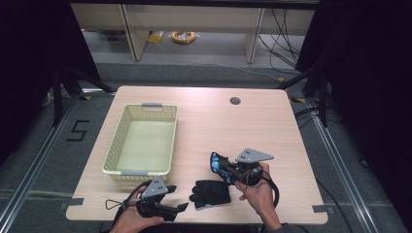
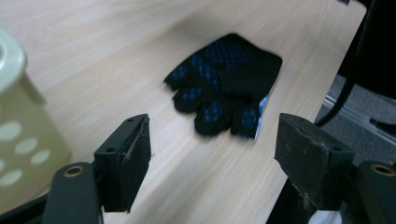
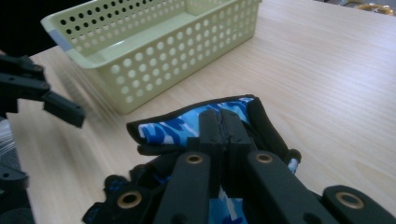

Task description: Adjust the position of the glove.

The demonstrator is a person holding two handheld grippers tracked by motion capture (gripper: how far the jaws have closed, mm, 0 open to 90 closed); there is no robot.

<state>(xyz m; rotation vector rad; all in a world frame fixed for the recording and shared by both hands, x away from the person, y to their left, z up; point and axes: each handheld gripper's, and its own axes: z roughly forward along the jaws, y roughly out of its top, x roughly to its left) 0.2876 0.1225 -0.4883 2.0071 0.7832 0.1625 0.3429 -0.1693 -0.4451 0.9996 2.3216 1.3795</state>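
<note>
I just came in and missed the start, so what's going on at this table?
A person is working with a claw in each hand. The right claw is shut on a black and blue glove and holds it above the table. A second glove lies flat near the front edge, and the left claw stands open just short of it. The pale green basket at the left holds nothing.

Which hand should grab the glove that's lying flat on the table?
Left, probably. The left gripper has its fingers open and aimed at the flat glove just ahead. The right gripper is shut on the other glove, lifted near the basket.
</note>
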